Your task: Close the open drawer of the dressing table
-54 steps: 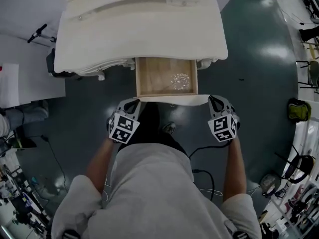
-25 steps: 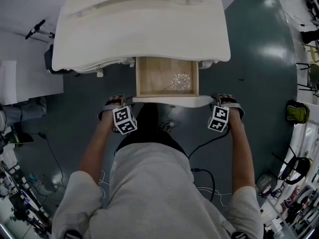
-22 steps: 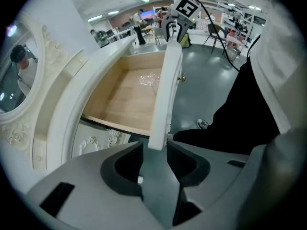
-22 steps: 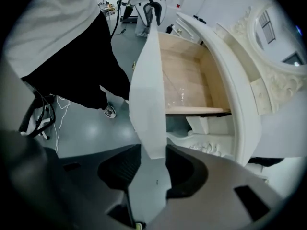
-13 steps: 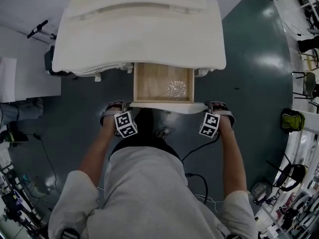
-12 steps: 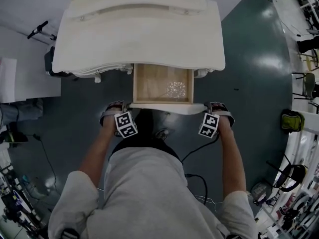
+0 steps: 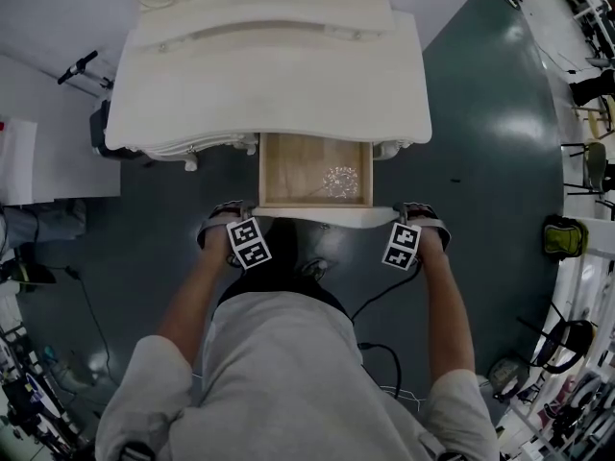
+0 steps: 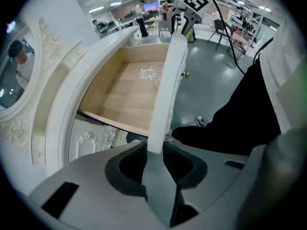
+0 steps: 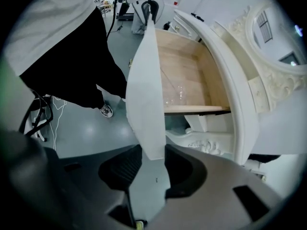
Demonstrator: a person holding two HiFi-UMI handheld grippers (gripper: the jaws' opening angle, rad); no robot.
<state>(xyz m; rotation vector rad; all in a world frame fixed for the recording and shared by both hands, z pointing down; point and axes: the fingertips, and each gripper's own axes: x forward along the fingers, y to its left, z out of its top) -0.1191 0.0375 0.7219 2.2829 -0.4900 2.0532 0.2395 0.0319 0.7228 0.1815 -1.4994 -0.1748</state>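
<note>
The white dressing table (image 7: 269, 75) has its middle drawer (image 7: 298, 166) pulled out, showing a wooden bottom with a small glittering thing (image 7: 340, 180) lying in it. The white drawer front (image 7: 322, 216) runs between my two grippers. My left gripper (image 7: 238, 215) sits over its left end and my right gripper (image 7: 409, 213) over its right end, both pointing down. In the left gripper view the drawer front (image 8: 165, 90) stands between the left gripper (image 8: 154, 150) pads. In the right gripper view the drawer front (image 9: 146, 90) stands between the right gripper (image 9: 154, 155) pads. Both pairs of jaws have just been closing and now press on the panel.
The person's legs and a shoe (image 7: 309, 265) are just behind the drawer front. A black cable (image 7: 380, 301) lies on the dark floor. Chairs and clutter (image 7: 586, 161) line the right side. A white surface (image 7: 53, 161) stands at the left.
Both grippers have come forward and tipped down over the two ends of the drawer front. The drawer stands about as far out as before.
</note>
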